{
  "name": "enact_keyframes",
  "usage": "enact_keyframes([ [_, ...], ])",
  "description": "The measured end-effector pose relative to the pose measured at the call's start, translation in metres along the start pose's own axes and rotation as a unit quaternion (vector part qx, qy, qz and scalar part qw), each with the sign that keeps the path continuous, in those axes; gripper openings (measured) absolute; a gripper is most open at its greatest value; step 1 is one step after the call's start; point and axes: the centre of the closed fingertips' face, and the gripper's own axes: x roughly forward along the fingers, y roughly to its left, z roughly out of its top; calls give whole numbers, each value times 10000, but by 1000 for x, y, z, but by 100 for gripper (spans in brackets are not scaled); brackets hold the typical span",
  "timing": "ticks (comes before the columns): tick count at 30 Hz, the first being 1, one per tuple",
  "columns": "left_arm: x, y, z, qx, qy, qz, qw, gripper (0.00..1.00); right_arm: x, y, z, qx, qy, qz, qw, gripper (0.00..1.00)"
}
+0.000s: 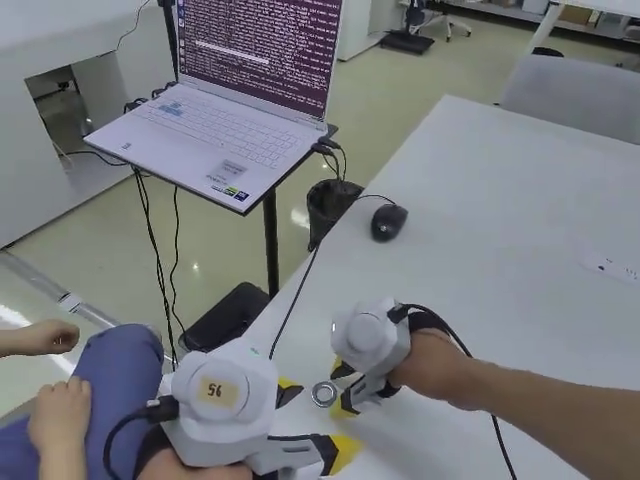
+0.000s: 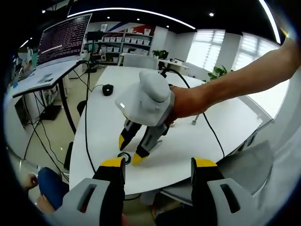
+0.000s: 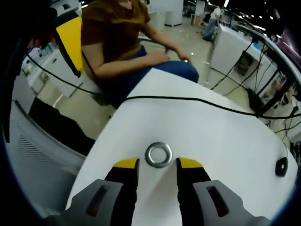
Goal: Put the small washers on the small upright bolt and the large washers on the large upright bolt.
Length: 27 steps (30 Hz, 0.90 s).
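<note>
A large steel washer lies flat on the white table, close to its edge. My right gripper is open, its yellow-tipped jaws on either side of the washer's near half without clamping it. In the head view the washer sits at the right gripper's tips. My left gripper is open and wide, holds nothing, and points at the right gripper and the washer from just off the table edge. A small upright piece, perhaps a bolt, stands further back on the table.
A laptop sits on a stand left of the table. A black mouse and its cable lie on the tabletop. A seated person is just past the table's edge near the washer.
</note>
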Motion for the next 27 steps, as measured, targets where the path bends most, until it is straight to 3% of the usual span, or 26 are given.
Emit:
enact_keyframes([
  [7, 0, 0, 1, 21, 4, -8, 10000, 56, 5, 0, 5, -393, 96, 185, 9990, 32],
  [11, 0, 1, 1, 16, 5, 4, 10000, 56, 0, 7, 5, -442, 59, 230, 9987, 25],
  [15, 1, 0, 2, 29, 11, -8, 10000, 56, -2, 6, 2, -321, 6, 225, 9992, 25],
  [20, 2, -2, 3, 58, 25, -24, 10000, 56, -5, 8, -9, -313, 96, 201, 9993, 25],
  [27, 4, -3, 3, 85, 35, -44, 9999, 55, -22, 13, -38, -38, 315, 81, 9995, 25],
])
